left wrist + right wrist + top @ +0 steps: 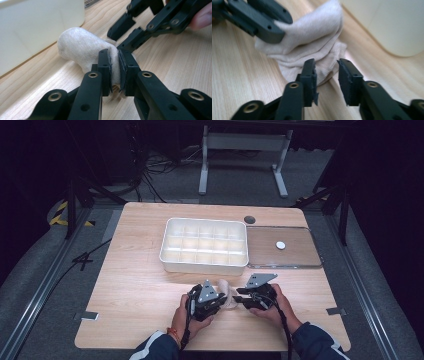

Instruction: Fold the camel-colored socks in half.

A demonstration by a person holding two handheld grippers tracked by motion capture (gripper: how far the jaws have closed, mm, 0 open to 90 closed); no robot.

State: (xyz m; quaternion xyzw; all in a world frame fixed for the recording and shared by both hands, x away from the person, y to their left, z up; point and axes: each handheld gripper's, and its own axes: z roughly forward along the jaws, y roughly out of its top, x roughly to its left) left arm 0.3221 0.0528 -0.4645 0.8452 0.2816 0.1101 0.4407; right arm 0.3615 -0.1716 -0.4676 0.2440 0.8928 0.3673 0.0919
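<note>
A small beige cloth (228, 294) lies bunched on the wooden table (135, 285), in front of the white tray. My left gripper (220, 302) comes at it from the left. In the left gripper view the left gripper (115, 66) is shut on a fold of the cloth (80, 47). My right gripper (239, 298) faces it from the right. In the right gripper view the right gripper (325, 72) stands open, and the edge of the cloth (312, 37) reaches just between its jaw tips without being pressed.
A white tray (204, 265) with several compartments stands behind the grippers. To its right lies a flat clear lid (300, 255) with a small white disc (280, 245) on it. The table's front edge is close behind the person's hands.
</note>
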